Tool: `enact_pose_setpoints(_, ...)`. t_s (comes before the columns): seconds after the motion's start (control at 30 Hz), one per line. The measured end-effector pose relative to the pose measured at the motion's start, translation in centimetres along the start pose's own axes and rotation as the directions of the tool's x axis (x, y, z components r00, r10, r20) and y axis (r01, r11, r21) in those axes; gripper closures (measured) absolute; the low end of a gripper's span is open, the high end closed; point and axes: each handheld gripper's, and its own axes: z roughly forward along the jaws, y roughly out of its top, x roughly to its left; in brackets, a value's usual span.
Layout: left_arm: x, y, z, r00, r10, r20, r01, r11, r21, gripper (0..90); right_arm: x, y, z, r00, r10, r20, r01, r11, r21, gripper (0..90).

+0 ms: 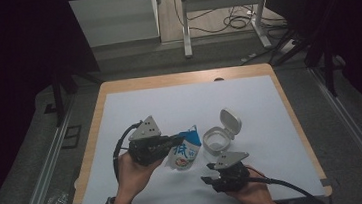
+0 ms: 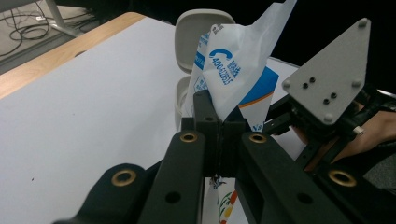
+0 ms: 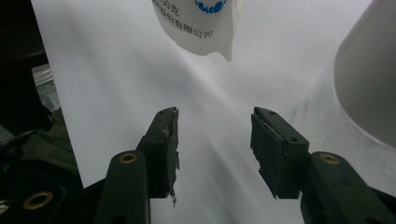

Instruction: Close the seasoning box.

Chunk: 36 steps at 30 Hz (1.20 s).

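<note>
Left tongs (image 2: 219, 126) are gripping the pouch (image 1: 184, 152), holding it above the worktop (image 1: 144, 105) beside the open tub (image 1: 218, 141); right tongs (image 3: 215, 135) are gaping empty just below the pouch.

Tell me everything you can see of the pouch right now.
The pouch is a soft white plastic bag with blue panels, blue printing and a phone symbol. The left gripper is shut on its crumpled upper part, holding it up beside the open white container. Its lower corner hangs above the white table cover, ahead of the open right gripper.
</note>
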Motion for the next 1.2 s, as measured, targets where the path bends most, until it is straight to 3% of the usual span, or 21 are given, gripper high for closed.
enact_pose_setpoints(0.6,-1.0,1.9,-1.1,0.9998,-0.001,0.02,0.001,1.0,-0.005,90.0,0.8,1.6,1.9,0.9999,-0.006,0.012,0.007,1.0,-0.029,51.2)
enact_pose_setpoints(0.93,-1.1,2.8,-1.4,0.9995,-0.008,0.032,0.008,1.0,0.003,90.0,0.8,2.3,2.6,0.9987,-0.004,0.051,0.008,0.997,-0.076,51.1)
enact_pose_setpoints(1.2,-1.1,3.4,-1.6,0.9987,-0.026,0.043,0.026,0.9997,-0.002,90.0,0.9,2.5,2.7,0.9931,-0.011,0.117,0.028,0.988,-0.149,51.2)
